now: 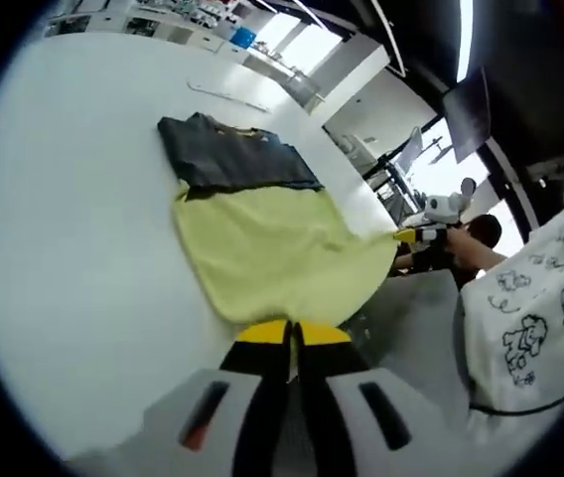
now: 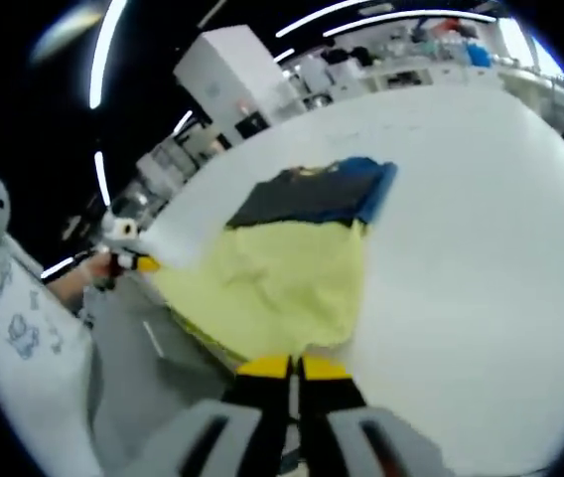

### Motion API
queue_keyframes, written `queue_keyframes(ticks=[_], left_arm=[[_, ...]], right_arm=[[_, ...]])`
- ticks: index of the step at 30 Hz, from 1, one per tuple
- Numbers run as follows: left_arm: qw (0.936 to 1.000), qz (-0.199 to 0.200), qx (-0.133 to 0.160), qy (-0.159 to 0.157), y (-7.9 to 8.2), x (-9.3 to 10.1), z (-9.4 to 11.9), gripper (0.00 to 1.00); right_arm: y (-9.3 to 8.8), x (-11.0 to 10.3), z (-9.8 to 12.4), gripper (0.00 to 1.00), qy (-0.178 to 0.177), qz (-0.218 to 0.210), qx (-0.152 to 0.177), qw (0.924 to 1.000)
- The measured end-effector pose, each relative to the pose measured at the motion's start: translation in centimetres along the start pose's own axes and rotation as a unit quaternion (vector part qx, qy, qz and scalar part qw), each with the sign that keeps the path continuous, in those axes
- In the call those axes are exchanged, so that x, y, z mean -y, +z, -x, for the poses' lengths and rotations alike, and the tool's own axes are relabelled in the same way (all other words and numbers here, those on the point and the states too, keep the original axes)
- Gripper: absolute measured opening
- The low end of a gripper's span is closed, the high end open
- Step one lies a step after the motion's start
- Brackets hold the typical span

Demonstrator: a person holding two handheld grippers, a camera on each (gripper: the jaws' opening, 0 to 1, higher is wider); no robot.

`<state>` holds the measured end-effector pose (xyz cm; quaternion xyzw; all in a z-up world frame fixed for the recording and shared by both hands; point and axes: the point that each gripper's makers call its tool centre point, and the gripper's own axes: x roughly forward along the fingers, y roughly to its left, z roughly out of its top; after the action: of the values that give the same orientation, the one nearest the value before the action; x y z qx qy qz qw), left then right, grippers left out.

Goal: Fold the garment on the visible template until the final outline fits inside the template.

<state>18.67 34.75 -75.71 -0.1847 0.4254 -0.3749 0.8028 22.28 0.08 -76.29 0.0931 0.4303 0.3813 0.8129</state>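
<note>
Left gripper view: yellow garment (image 1: 272, 248) overlaps dark cloth (image 1: 230, 151), white table (image 1: 73, 229).

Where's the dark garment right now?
The dark garment lies flat on the white table, at the far end of the yellow cloth from both grippers. In the right gripper view it sits just above the yellow cloth, centre frame.

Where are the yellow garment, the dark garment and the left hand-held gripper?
Yellow garment (image 1: 267, 248): left gripper view, middle of the cloth.
Dark garment (image 1: 227, 154): left gripper view, centre of the folded fabric.
Left hand-held gripper (image 1: 292, 333): left gripper view, between its yellow fingertips.
</note>
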Motion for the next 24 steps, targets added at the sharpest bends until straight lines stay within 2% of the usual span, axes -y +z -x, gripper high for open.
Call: queue_keyframes(ticks=[5,10,12,21,24], left_arm=[[0.9994,-0.015,0.031,-0.002,3.7,-0.9,0.2,0.00],[0.9959,-0.007,0.089,-0.015,8.1,-1.2,0.1,0.00],[0.9948,-0.005,0.101,-0.015,9.1,-1.3,0.1,0.00],[0.9878,-0.007,0.156,-0.004,15.1,-3.5,-0.4,0.00],[0.9858,-0.009,0.168,0.005,16.6,-4.5,-0.7,0.00]], right_arm=[[3.2,0.7,0.2,0.00,-0.007,0.011,0.030,0.9995],[7.1,1.8,0.0,0.00,-0.017,0.016,0.072,0.9971],[8.2,2.2,-0.1,0.00,-0.020,0.016,0.081,0.9963],[15.3,3.6,-1.4,0.00,-0.040,0.039,0.128,0.9901],[17.1,4.0,-2.3,0.00,-0.048,0.051,0.131,0.9889]])
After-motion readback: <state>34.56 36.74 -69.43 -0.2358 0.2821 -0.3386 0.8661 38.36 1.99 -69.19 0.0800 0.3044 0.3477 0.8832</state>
